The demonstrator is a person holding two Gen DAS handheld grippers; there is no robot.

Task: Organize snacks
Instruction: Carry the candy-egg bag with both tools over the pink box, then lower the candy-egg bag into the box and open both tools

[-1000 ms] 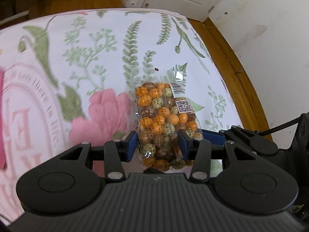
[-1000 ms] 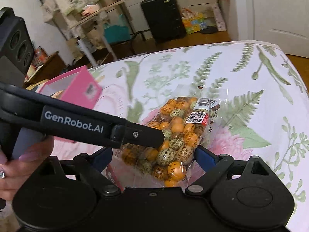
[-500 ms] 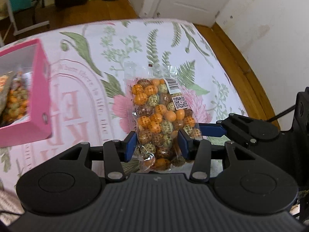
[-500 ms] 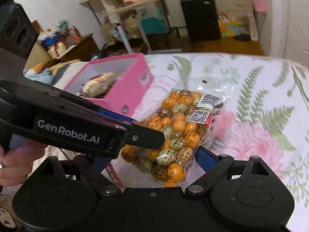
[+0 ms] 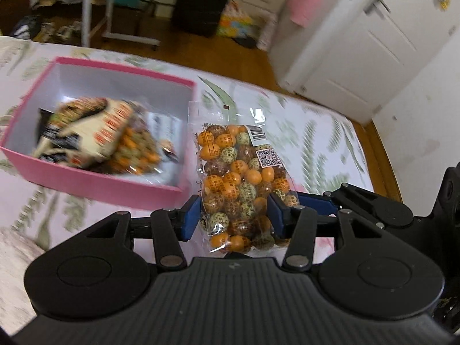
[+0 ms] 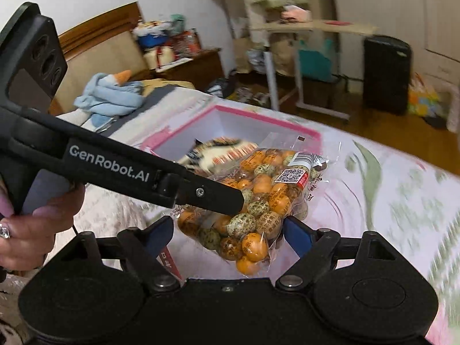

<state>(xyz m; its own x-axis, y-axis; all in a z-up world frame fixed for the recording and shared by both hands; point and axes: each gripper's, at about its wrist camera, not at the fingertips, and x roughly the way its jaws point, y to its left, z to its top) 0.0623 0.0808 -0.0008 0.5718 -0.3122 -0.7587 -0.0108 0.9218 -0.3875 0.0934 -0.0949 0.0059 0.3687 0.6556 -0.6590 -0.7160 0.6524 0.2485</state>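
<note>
A clear bag of orange and speckled candy balls (image 5: pixel 240 181) is held in the air above the floral bedspread. My left gripper (image 5: pixel 233 215) is shut on the bag's lower end. My right gripper (image 6: pixel 228 231) is closed on the same bag (image 6: pixel 264 198) from the other side, with the left gripper's black finger (image 6: pixel 201 192) crossing in front. A pink box (image 5: pixel 95 181) with a white inside sits to the left of the bag and holds other snack packs (image 5: pixel 95 135). It also shows behind the bag in the right wrist view (image 6: pixel 310 135).
The floral bedspread (image 5: pixel 316 132) spreads to the right. A white door (image 5: pixel 373 43), a black suitcase (image 5: pixel 204 3) and a table stand (image 5: pixel 115 5) are on the wooden floor beyond. A blue cloth (image 6: pixel 109 97) lies by the headboard.
Both grippers have carried the candy bag up and leftward. The pink box has come into full view right beside the bag.
</note>
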